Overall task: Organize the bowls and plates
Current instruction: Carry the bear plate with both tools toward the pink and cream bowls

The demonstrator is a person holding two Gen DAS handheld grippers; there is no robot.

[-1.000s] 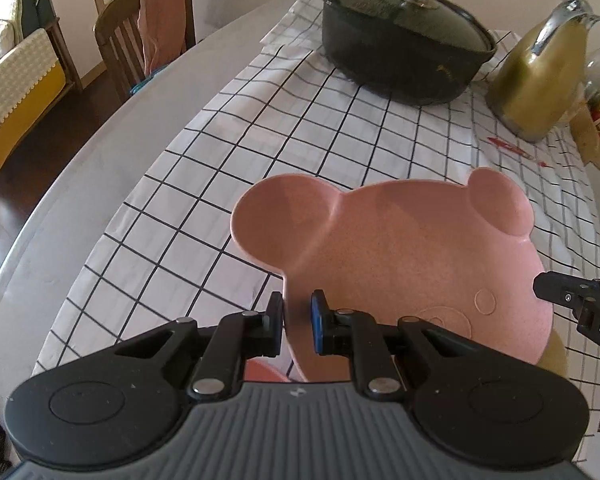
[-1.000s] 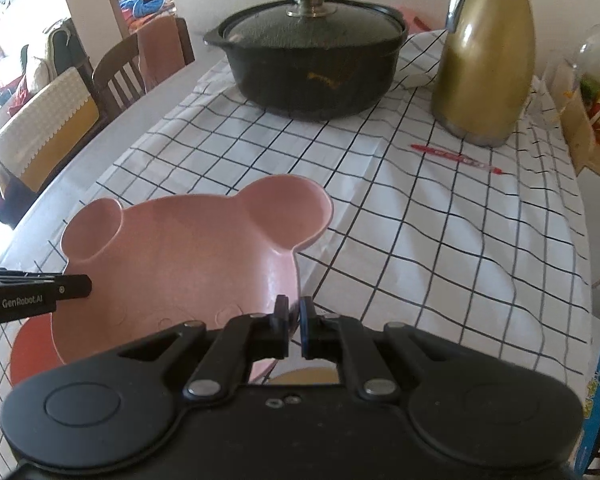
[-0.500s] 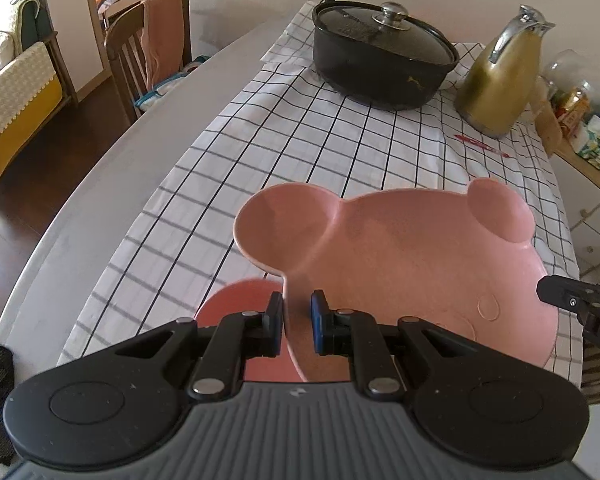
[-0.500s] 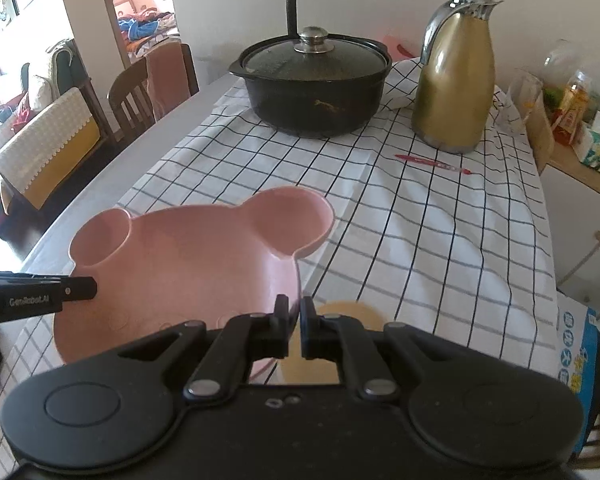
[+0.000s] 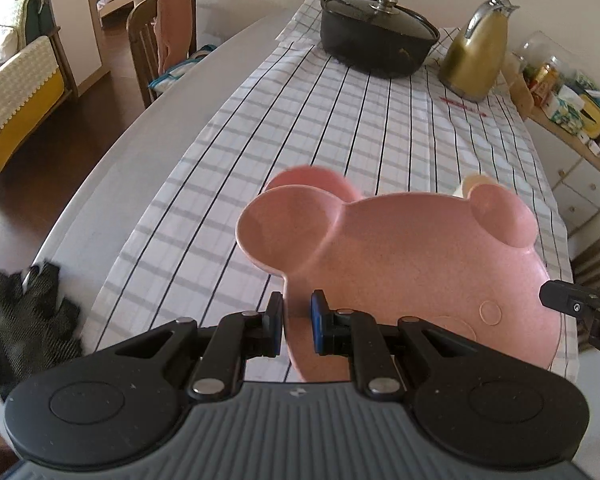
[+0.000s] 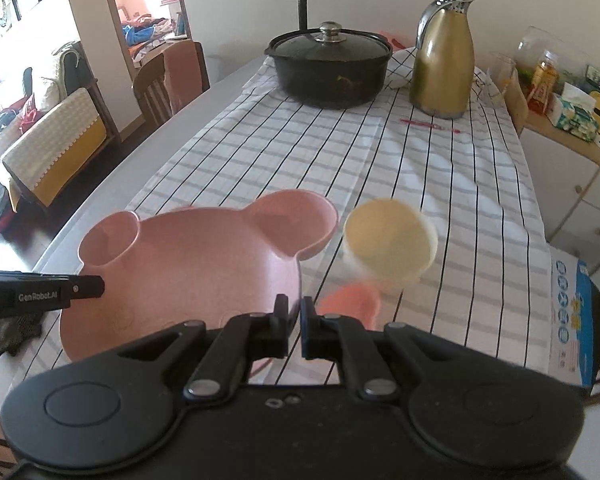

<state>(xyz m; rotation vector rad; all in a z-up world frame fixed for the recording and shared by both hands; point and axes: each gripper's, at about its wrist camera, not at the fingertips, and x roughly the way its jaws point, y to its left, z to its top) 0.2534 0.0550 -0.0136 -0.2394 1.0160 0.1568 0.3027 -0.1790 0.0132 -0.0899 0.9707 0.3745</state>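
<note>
Bear-shaped pink plate (image 5: 412, 264), both jaws clamped on its near rim, now lifted off the counter (image 5: 112, 168), uncovering a yellow bowl (image 6: 388, 240), fully visible in right view only, centre-right.

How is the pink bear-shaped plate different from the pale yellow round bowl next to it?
The pink bear-shaped plate has two round ears on a wide, shallow face; the pale yellow round bowl is a plain circle and looks smaller. The plate is clamped at its rim by the left gripper and the right gripper; nothing grips the bowl. Both are plain, matte tableware.
</note>
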